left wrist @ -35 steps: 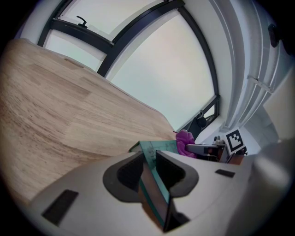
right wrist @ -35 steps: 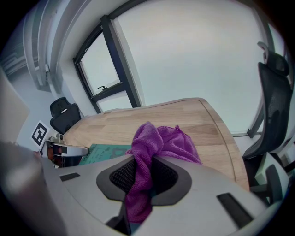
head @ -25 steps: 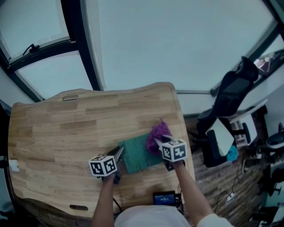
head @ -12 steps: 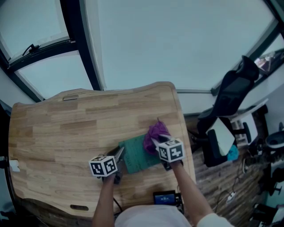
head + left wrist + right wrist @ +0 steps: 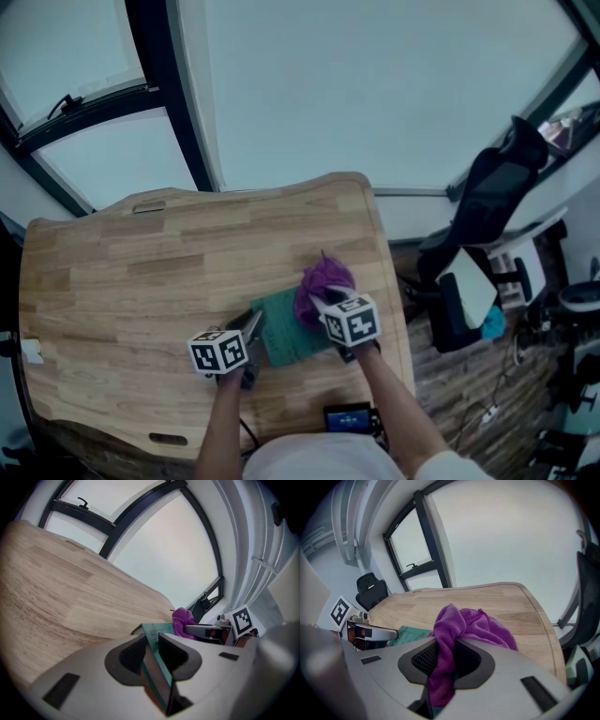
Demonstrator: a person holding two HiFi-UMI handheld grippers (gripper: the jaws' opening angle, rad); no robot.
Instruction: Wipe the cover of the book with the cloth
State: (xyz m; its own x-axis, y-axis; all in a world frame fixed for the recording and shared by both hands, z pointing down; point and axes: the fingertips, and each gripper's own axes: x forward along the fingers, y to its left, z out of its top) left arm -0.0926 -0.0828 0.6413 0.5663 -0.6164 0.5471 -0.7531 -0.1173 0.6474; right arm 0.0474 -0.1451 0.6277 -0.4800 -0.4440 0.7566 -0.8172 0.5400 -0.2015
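Book [image 5: 286,342], teal cover, lies near the bench's [image 5: 141,272] four-o'clock edge, left gripper [image 5: 152,651] jaws clamping its nine-o'clock side. Right gripper [image 5: 445,660] jaws pinch the purple cloth [image 5: 323,279] on its two-o'clock corner. Bare wood spreads toward ten o'clock.

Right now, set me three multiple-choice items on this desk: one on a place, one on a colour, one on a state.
1. Where on the table is the book?
A. far left corner
B. near side, toward the right
C. against the window edge
2. What colour is the cloth?
A. purple
B. white
C. yellow
3. The left tongs are:
A. open, empty
B. shut on the cloth
C. shut on the book
Key: 1 B, the head view shows it just ahead of the person, right of centre. 2 A, it is purple in every view. 3 C, the book's edge is clamped between their jaws.
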